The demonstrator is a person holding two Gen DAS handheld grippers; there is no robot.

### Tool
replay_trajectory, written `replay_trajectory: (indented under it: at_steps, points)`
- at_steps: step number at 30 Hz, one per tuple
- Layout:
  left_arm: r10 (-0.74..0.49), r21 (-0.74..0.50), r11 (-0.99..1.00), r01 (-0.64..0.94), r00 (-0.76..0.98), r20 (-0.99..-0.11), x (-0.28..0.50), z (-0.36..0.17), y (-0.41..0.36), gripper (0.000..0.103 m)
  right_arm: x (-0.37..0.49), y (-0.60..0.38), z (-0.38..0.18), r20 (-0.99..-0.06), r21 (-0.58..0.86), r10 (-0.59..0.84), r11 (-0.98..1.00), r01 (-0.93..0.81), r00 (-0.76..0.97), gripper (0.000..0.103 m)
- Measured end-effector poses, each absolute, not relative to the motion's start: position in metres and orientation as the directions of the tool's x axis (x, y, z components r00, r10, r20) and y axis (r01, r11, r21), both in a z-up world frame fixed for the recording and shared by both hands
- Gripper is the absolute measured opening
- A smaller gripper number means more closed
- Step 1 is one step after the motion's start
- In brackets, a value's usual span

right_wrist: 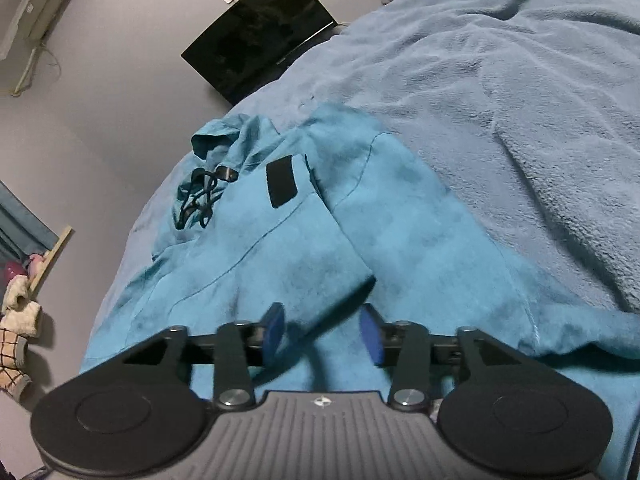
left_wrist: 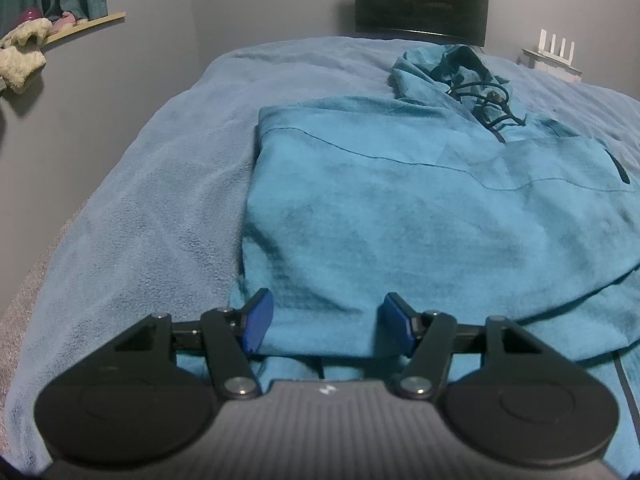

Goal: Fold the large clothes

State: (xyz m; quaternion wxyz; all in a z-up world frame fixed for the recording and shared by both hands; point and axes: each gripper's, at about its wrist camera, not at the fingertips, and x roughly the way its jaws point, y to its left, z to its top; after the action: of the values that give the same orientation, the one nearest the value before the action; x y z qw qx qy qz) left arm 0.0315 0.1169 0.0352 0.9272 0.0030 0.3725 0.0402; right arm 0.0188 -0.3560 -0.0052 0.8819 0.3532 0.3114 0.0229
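A teal hoodie [left_wrist: 420,208] lies spread on the blue blanket [left_wrist: 152,200], its hood toward the dark screen [left_wrist: 420,0], while the left gripper [left_wrist: 326,326] and right gripper [right_wrist: 322,332] hover over its near hem, jaws apart and holding nothing.

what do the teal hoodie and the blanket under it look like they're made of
Hoodie: looks like soft matte fleece or brushed knit; the nap shows darker brushed patches, with stitched seam lines across it. Blanket: seemingly plush fleece or terry, a fuzzy pebbled pile with soft wrinkles, no sheen. The exact fibre of either cannot be told.
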Motion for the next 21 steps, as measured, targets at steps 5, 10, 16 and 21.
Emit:
replay_trajectory:
  at_steps: [5, 10, 16, 21]
  points:
    - [0.082, 0.041, 0.996, -0.074, 0.721, -0.688, 0.032, 0.035, 0.116, 0.06, 0.035, -0.357, -0.013, -0.528, 0.652, 0.262, 0.735, 0.187, 0.808, 0.044]
    - [0.079, 0.026, 0.996, -0.085, 0.724, -0.686, 0.032, 0.035, 0.119, 0.06, 0.038, -0.365, -0.011, -0.488, 0.671, 0.244, 0.719, 0.181, 0.838, 0.003]
    - [0.058, 0.013, 0.998, -0.07, 0.708, -0.704, 0.028, 0.037, 0.118, 0.06, 0.038, -0.379, -0.006, -0.581, 0.603, 0.202, 0.757, 0.25, 0.789, 0.018]
    - [0.018, -0.018, 0.999, -0.043, 0.719, -0.695, 0.013, 0.064, 0.125, 0.06, 0.017, -0.41, 0.025, -0.545, 0.596, 0.189, 0.772, 0.22, 0.817, 0.041]
